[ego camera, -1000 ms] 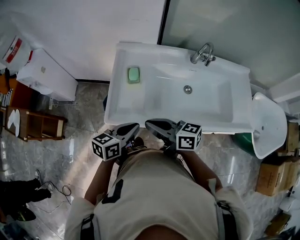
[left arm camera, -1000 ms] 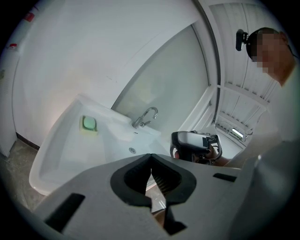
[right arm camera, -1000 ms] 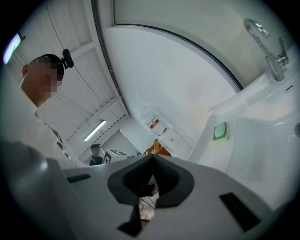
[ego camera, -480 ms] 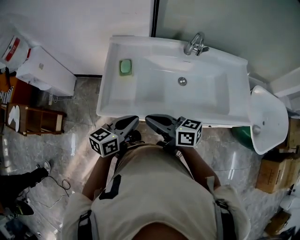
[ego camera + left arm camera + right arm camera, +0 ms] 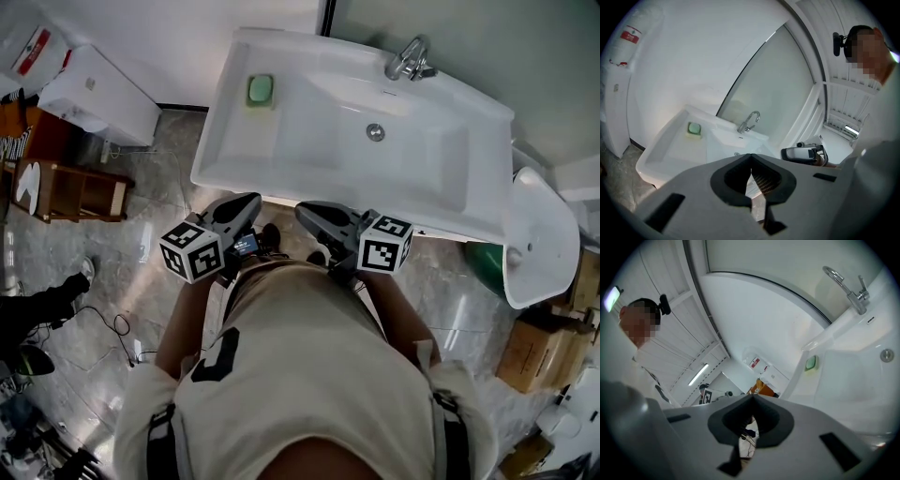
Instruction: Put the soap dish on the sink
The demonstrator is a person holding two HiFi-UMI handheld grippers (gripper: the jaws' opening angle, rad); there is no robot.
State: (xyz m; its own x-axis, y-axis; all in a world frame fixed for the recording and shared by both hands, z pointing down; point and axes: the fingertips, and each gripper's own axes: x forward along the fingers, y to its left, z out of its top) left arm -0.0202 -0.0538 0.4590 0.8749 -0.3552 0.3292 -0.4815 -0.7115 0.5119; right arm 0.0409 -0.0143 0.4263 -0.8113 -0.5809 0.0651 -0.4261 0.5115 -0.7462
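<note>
Soap dish [image 5: 260, 90] sits on the sink [image 5: 234, 159], on the flat ledge at the back-left corner, left of the bowl. It holds a green bar, lies flat, and nothing touches it.

Left gripper [image 5: 751, 159]: jaws together, nothing between them. Right gripper [image 5: 752, 398]: same, jaws closed and empty. Both are held close to the person's chest, just in front of the sink's near edge and well apart from the dish.

Surface: white one-piece sink top with a rectangular bowl. The drain [image 5: 375, 132] is near the middle and the chrome faucet [image 5: 410, 59] is at the back edge. The ledge is bare apart from the dish.

Room:
- Glossy grey marble-look floor [image 5: 141, 253].
- White wall behind the sink's left part, and a grey-green panel [image 5: 469, 37] behind the faucet.
- White cabinet [image 5: 98, 94] to the left of the sink, with a wooden shelf unit [image 5: 70, 192] nearer on that side.
- A second white basin [image 5: 539, 234] stands just to the right of the sink, with a green bucket [image 5: 483, 258] under the gap between them.
- Cardboard boxes [image 5: 539, 352] at the far right.
- Cable [image 5: 122, 328] on the floor at left, next to another person's shoe [image 5: 47, 305].
</note>
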